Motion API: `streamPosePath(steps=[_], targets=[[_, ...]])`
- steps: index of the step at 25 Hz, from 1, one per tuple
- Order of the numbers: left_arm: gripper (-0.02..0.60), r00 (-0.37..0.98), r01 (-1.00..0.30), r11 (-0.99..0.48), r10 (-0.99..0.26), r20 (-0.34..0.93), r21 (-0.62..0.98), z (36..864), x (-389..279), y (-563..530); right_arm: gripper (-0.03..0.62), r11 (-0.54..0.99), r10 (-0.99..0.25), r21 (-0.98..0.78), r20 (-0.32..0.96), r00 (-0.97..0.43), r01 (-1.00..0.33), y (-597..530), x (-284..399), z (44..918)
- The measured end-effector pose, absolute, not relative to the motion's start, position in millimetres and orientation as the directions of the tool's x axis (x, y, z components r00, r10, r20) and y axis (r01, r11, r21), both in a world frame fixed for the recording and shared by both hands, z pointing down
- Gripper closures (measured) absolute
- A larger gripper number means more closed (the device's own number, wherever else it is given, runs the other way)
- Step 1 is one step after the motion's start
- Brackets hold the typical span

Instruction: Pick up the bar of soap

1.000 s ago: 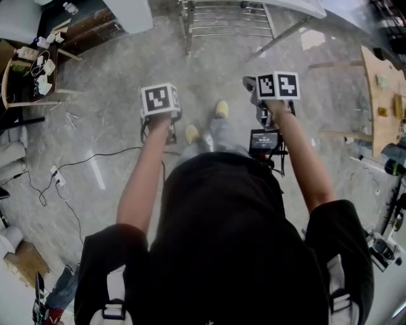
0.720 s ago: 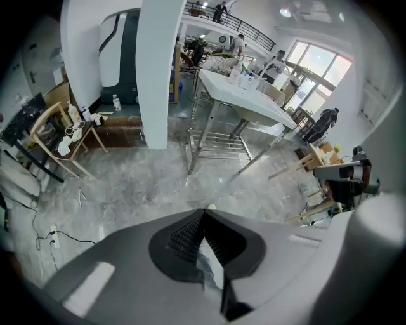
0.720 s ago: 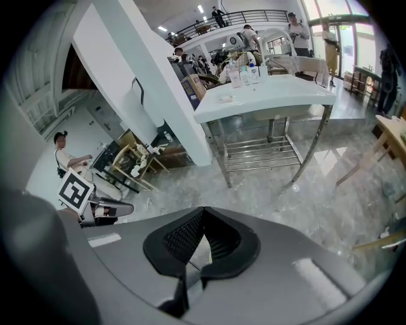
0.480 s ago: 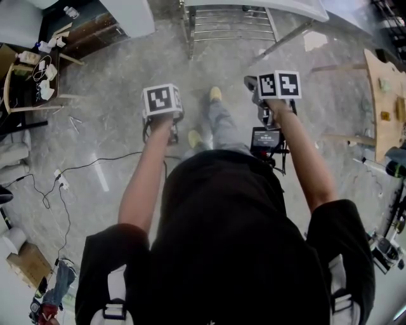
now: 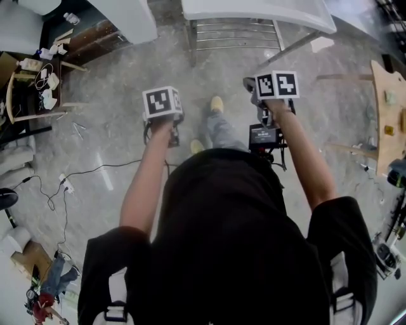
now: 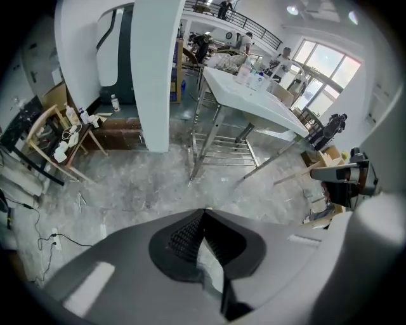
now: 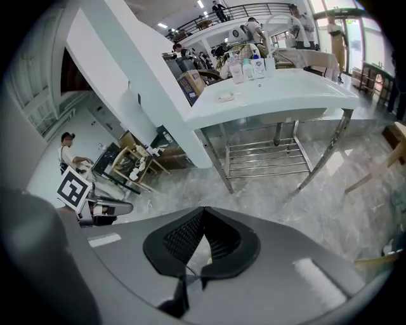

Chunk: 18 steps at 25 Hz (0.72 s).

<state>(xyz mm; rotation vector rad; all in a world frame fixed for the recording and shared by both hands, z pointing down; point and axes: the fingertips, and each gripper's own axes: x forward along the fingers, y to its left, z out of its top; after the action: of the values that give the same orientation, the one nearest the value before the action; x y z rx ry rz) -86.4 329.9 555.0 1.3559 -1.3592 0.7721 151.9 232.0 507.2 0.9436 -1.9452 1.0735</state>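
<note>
I've walked the rig forward. In the head view the white table [image 5: 254,9] now fills more of the top edge than a second ago, and the floor [image 5: 108,127] has slid back beneath me. Both tongs point down at bare floor. The left tongs [image 6: 204,213] are clenched on nothing, and so are the right tongs [image 7: 204,211]. I take the bar of soap [image 7: 225,97] to be the small pale thing on the table top towards its left end, near the bottles [image 7: 246,67] at the back edge, though it is too small to be sure. This is only the approach, and the tongs must open before any grasp.
</note>
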Motion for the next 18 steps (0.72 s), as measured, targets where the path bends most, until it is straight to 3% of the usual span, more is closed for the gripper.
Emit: streamPosePath(steps=[18], targets=[[0.583, 0.15, -0.966, 0.163, -0.266, 0.952, 0.198, 555, -58, 210, 0.58, 0.387, -0.18, -0.368, 0.869, -0.461, -0.845, 125, 164, 527]])
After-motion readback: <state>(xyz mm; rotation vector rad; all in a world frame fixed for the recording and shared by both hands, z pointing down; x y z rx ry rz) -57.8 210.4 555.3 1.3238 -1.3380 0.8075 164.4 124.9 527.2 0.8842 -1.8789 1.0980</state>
